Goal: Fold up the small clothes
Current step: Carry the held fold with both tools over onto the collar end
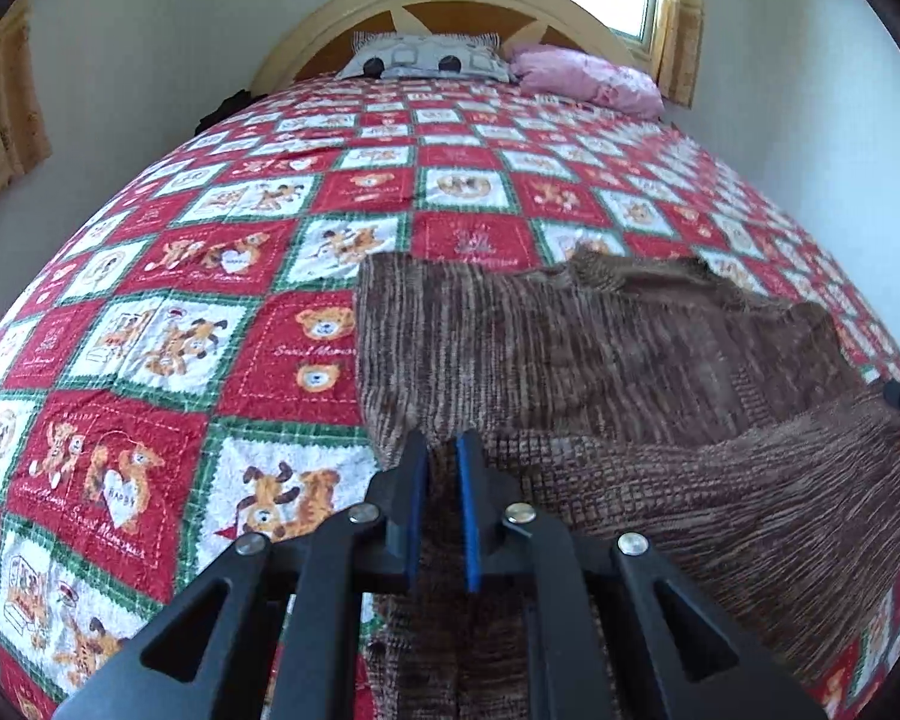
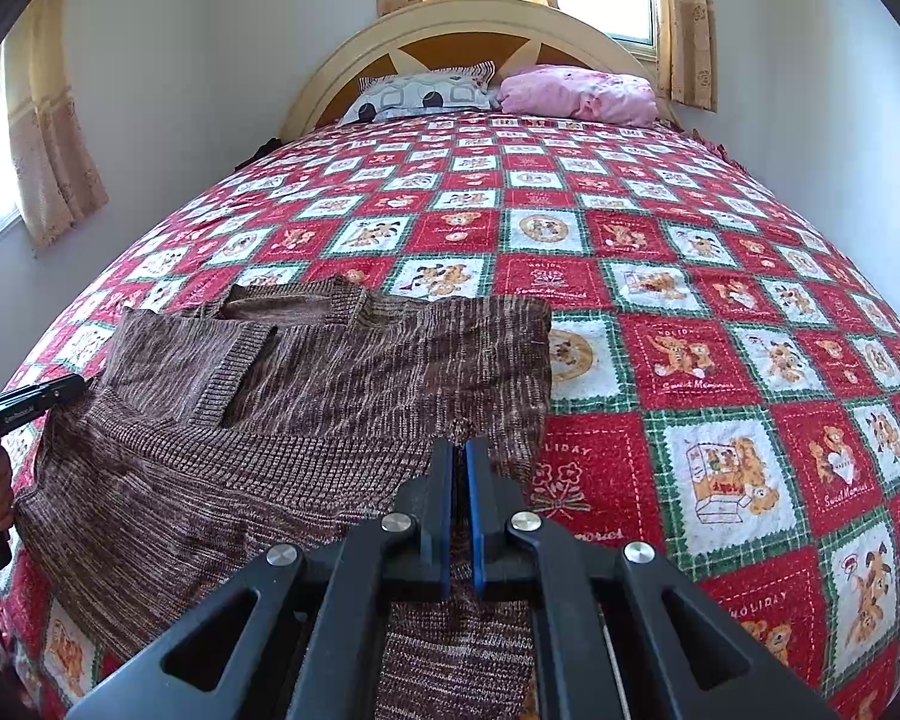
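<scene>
1. Bedroom quilt (image 2: 660, 276) carries the brown sweater (image 2: 306, 396), spread toward its near edge.
2. Left tool (image 1: 443, 450) pinches the sweater's near hem, jaws slightly parted; right tool (image 2: 459, 450) is clamped tight on cloth there.
3. Likely mid-fold: next, carry the hem toward twelve o'clock.
4. Quilt lies free at twelve and three o'clock.

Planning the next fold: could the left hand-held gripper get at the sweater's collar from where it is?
Probably yes. The left hand-held gripper is clamped on the sweater's near edge, so it must let go first. The collar lies uncovered beyond it, with nothing in between.
</scene>
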Demonstrator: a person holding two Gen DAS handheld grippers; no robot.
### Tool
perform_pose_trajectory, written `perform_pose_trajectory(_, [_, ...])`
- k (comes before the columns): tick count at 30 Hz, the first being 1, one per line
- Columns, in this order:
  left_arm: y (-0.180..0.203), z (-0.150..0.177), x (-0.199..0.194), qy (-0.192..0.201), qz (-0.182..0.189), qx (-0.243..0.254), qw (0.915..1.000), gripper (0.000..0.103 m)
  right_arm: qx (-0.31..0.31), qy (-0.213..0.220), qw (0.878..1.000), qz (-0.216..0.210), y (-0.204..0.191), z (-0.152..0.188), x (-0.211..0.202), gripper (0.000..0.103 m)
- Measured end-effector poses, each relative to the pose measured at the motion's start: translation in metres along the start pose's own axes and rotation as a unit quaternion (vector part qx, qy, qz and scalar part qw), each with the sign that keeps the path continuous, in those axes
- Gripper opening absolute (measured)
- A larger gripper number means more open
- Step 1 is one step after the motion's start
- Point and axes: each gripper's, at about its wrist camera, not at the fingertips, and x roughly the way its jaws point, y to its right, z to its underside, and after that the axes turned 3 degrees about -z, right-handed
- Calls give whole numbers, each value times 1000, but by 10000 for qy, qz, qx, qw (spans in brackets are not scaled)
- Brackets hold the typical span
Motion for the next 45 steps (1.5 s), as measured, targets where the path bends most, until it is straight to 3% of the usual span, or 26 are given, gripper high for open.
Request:
perform_pose_trajectory(6, [-7, 3, 3, -185, 115, -121, 9997, 26, 5, -19, 10000, 6, 1, 1, 0, 4])
perform_pose_trajectory(8, [-9, 4, 4, -261, 195, -190, 9993, 43, 19, -24, 10000, 2, 1, 2, 0, 4])
perform_pose_trajectory(10, [-11, 6, 7, -326, 203, -241, 9990, 46, 14, -19, 10000, 4, 2, 2, 0, 4])
perform_pose_trajectory(14, [-4, 8, 6, -187, 166, -126, 9996, 34, 27, -39, 10000, 6, 2, 3, 1, 4])
perform_pose_trajectory(20, [12, 10, -2, 114, -245, 297, 9992, 33, 43, -63, 10000, -4, 1, 5, 2, 4])
perform_pose_trajectory(22, [12, 11, -3, 155, -94, 339, 9993, 32, 45, -63, 10000, -4, 1, 6, 2, 4])
perform_pose_trajectory(24, [10, 10, 0, 52, 74, 334, 9994, 22, 61, -62, 10000, -7, 2, 6, 2, 4])
perform_pose_trajectory(30, [-7, 6, 6, -176, 478, -213, 9985, 17, 112, -88, 9999, -9, 2, 8, 4, 4])
perform_pose_trajectory(36, [-1, 8, 1, -130, 366, -358, 9986, 7, 123, -75, 9999, 0, 3, 8, 2, 4])
perform_pose_trajectory(45, [-3, -15, -45, 419, 527, -667, 9955, 6, -49, 395, 9992, -80, -3, -17, -34, 4])
